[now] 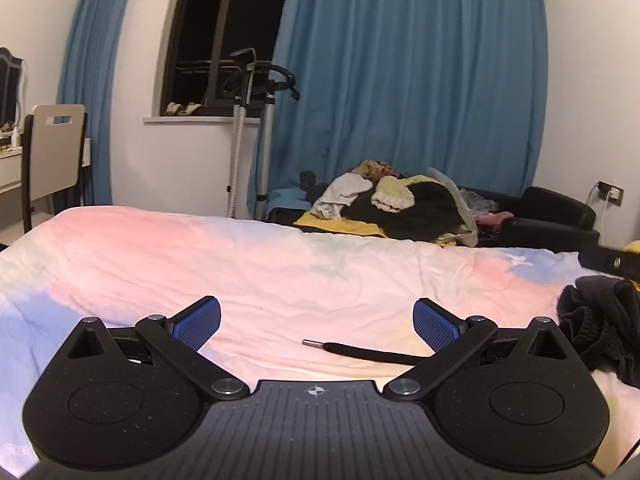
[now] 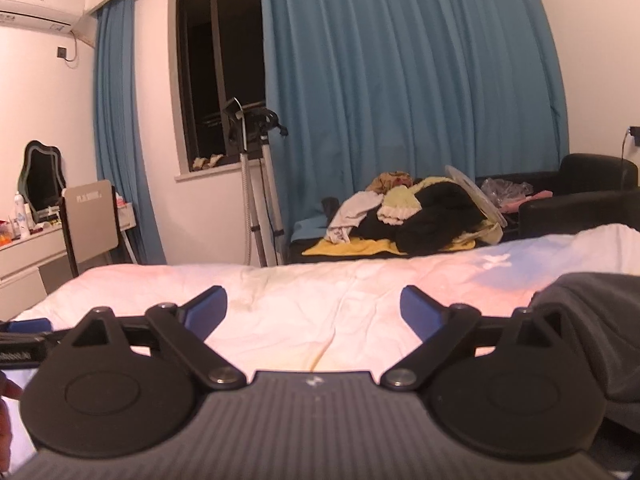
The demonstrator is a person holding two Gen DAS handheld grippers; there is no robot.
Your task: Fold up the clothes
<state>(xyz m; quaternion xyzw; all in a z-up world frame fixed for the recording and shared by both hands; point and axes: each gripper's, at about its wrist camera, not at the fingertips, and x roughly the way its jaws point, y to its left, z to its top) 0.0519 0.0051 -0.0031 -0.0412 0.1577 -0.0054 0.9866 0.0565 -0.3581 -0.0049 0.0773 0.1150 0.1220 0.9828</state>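
Note:
A crumpled black garment (image 1: 596, 332) lies on the pastel bedspread (image 1: 240, 264) at the right of the left wrist view. Its black drawstring (image 1: 360, 350) with a metal tip runs leftward between the fingers of my left gripper (image 1: 316, 324), which is open and holds nothing. In the right wrist view my right gripper (image 2: 314, 312) is also open over the bedspread (image 2: 300, 304), with nothing between its blue pads. A dark grey garment (image 2: 592, 320) lies just right of its right finger.
A pile of mixed clothes (image 1: 400, 204) sits on a black sofa (image 1: 552, 212) beyond the bed. A garment steamer stand (image 1: 244, 120) stands by the window and blue curtains (image 1: 400, 80). A chair (image 1: 52, 152) and a dressing table (image 2: 24, 252) are at the left. The left gripper's tip (image 2: 24, 332) shows at the far left.

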